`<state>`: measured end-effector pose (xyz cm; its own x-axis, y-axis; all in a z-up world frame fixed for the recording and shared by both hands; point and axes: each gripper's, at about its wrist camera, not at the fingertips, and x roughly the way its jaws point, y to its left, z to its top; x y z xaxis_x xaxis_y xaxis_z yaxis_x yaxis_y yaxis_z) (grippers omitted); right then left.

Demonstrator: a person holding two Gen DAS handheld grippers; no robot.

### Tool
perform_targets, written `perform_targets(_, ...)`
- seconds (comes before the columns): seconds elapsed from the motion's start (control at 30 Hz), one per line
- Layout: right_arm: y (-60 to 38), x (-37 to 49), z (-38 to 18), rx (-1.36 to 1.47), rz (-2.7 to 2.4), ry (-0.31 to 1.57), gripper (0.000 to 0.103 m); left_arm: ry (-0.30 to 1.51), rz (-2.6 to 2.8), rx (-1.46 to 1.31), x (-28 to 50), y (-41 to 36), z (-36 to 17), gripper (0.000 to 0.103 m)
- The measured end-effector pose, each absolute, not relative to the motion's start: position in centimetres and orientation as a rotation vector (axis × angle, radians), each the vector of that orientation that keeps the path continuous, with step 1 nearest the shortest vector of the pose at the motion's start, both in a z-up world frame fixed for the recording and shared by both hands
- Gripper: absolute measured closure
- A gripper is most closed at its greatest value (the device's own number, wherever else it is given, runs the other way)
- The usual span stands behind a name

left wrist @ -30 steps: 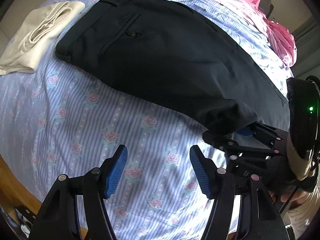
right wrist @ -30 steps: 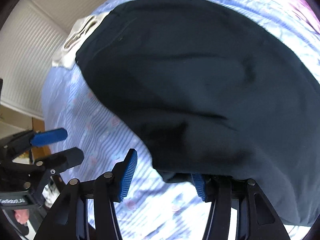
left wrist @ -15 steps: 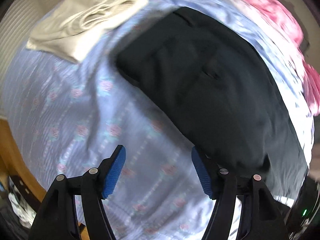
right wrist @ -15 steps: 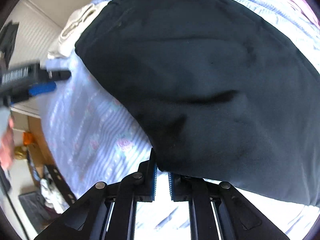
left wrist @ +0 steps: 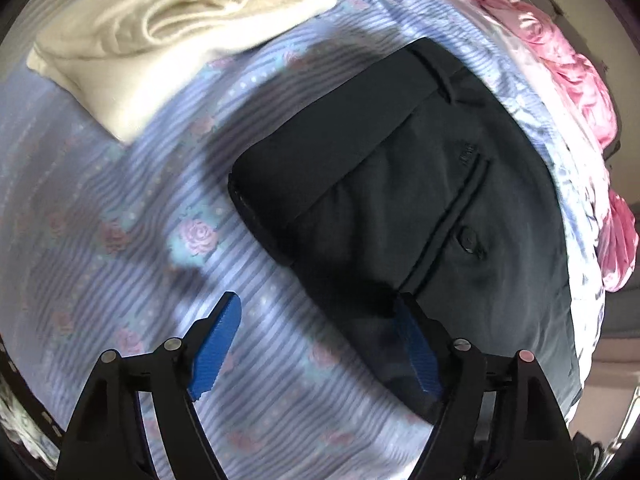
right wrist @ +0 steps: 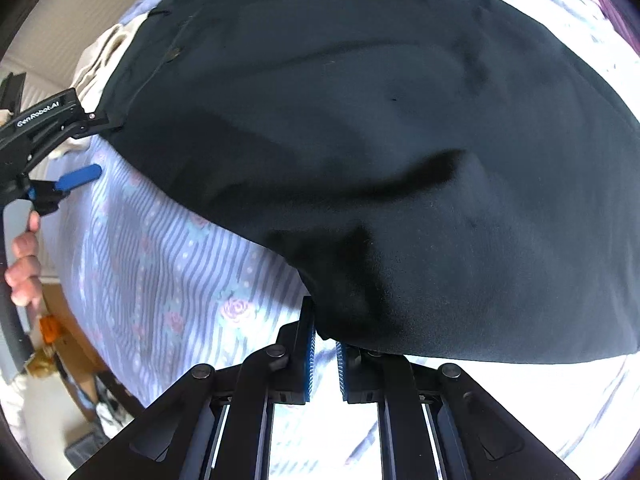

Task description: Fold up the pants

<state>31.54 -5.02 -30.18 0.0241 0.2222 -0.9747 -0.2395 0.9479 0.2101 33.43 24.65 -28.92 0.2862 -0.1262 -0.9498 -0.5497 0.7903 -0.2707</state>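
jaws of the right gripper [right wrist: 324, 346] pinch the pants [right wrist: 360, 140] hem (long axis runs away); left gripper [left wrist: 316, 340] opening over the waistband edge, bed [left wrist: 120, 240] bare beside.

Black pants [left wrist: 420, 208]: matt woven cloth. Bedsheet [left wrist: 132, 264]: thin striped floral cotton. Pads [left wrist: 216, 348]: blue ribbed. Beyond fingers, cream garment [left wrist: 160, 28]: soft; pink fabric [left wrist: 560, 64]: glossy.
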Motion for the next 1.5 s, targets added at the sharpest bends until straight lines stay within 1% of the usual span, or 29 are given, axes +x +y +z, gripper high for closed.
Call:
perform_targets(0.03, -5.0, 31.6, -30.2, -0.016, 0.354, 1.507, 0.092, 1.262, 0.310, -0.646, 33.7, 24.8, -29.3, 0.043)
perform_targets(0.07, -4.8, 31.7, -30.2, -0.018, 0.353, 1.508, 0.092, 1.253, 0.297, -0.656, 34.0, 24.7, -29.5, 0.070)
perform_targets(0.1, -4.8, 31.6, -30.1, -0.017, 0.353, 1.507, 0.092, 1.263, 0.303, -0.644, 34.3, 24.5, -29.5, 0.071)
perform_targets(0.13, -4.8, 31.5, -29.8, -0.016, 0.354, 1.499, 0.093, 1.269, 0.326, -0.606, 34.8, 24.2, -29.2, 0.074)
perform_targets(0.17, -4.9, 31.3, -29.4, -0.007, 0.352, 1.489, 0.093, 1.263, 0.341, -0.574, 35.3, 24.1, -28.9, 0.081)
perform_targets(0.27, -5.6, 31.1, -29.0, 0.029, 0.337, 1.490, 0.093, 1.250, 0.399, -0.500, 36.2, 23.6, -27.9, 0.094)
perform_targets(0.33, -5.6, 31.3, -29.6, 0.029, 0.330, 1.505, 0.094, 1.267, 0.408, -0.454, 36.9, 23.5, -28.2, 0.095)
perform_targets(0.43, -5.9, 31.5, -30.7, 0.048, 0.319, 1.532, 0.094, 1.296, 0.407, -0.429, 37.6, 23.5, -29.1, 0.097)
perform_targets(0.5, -6.5, 31.6, -30.6, 0.050, 0.319, 1.528, 0.094, 1.316, 0.400, -0.365, 38.8, 22.8, -29.5, 0.097)
perform_targets(0.9, -7.7, 30.4, -31.0, 0.118, 0.277, 1.565, 0.095, 1.354, 0.371, -0.215, 41.0, 21.0, -30.0, 0.097)
perform_targets(0.93, -7.8, 30.1, -31.0, 0.124, 0.276, 1.560, 0.095, 1.353, 0.370, -0.192, 40.6, 20.9, -29.9, 0.096)
perform_targets(1.0, -7.8, 29.1, -31.6, 0.151, 0.289, 1.578, 0.102, 1.350, 0.362, -0.130, 40.9, 20.1, -29.8, 0.096)
perform_targets(1.03, -8.0, 28.6, -31.9, 0.161, 0.283, 1.597, 0.102, 1.349, 0.355, -0.097, 41.0, 19.7, -29.8, 0.096)
perform_targets(1.1, -8.2, 27.9, -31.0, 0.176, 0.314, 1.561, 0.102, 1.341, 0.334, -0.016, 41.0, 18.6, -29.5, 0.095)
perform_targets(1.17, -8.1, 27.4, -29.3, 0.131, 0.313, 1.501, 0.101, 1.333, 0.314, 0.015, 41.0, 18.1, -28.9, 0.093)
perform_targets(1.2, -8.1, 27.3, -28.4, 0.117, 0.316, 1.473, 0.093, 1.327, 0.306, -0.006, 40.6, 18.2, -28.4, 0.091)
perform_targets(1.23, -8.2, 27.4, -27.7, 0.107, 0.308, 1.451, 0.070, 1.322, 0.303, -0.024, 40.1, 18.3, -27.9, 0.078)
perform_targets(1.27, -8.4, 27.4, -27.0, 0.111, 0.292, 1.424, 0.057, 1.313, 0.310, -0.032, 39.5, 18.5, -27.2, 0.062)
perform_targets(1.3, -8.8, 27.4, -26.6, 0.124, 0.273, 1.395, 0.045, 1.295, 0.316, -0.030, 39.0, 18.6, -26.4, 0.058)
perform_targets(1.5, -9.3, 28.6, -28.3, 0.195, 0.111, 1.393, 0.046, 1.251, 0.226, -0.054, 35.7, 19.0, -22.7, 0.059)
